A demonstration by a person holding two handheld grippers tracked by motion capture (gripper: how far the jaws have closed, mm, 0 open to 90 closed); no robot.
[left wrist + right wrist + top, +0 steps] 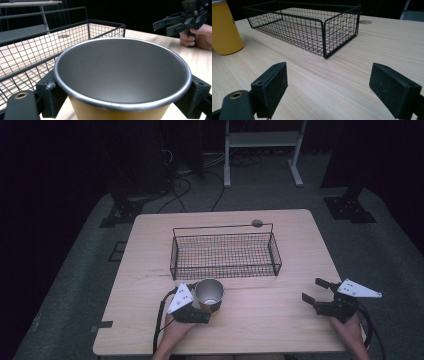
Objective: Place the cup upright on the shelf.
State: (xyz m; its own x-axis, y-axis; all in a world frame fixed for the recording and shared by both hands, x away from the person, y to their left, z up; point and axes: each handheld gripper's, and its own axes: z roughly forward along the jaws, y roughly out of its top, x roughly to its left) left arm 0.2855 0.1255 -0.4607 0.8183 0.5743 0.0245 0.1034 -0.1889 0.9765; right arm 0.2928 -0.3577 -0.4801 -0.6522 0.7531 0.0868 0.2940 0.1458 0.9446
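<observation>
My left tongs (210, 306) grip the yellow cup (209, 293) by its sides, upright on the bench (280, 320) near the front edge, just before the wire basket (225, 254). My right tongs (314, 292) gape empty over the front right corner.

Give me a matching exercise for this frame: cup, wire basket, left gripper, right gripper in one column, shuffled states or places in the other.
Things:
1. yellow metal cup
2. black wire basket
3. left gripper
4. right gripper

States or places:
A. jaws apart, nothing between them, at the table's right side
B. empty, mid-table, beyond the cup
C. upright, standing on the table near its front edge
D. jaws closed around the cup's sides

Pairs: 1-C, 2-B, 3-D, 4-A
</observation>
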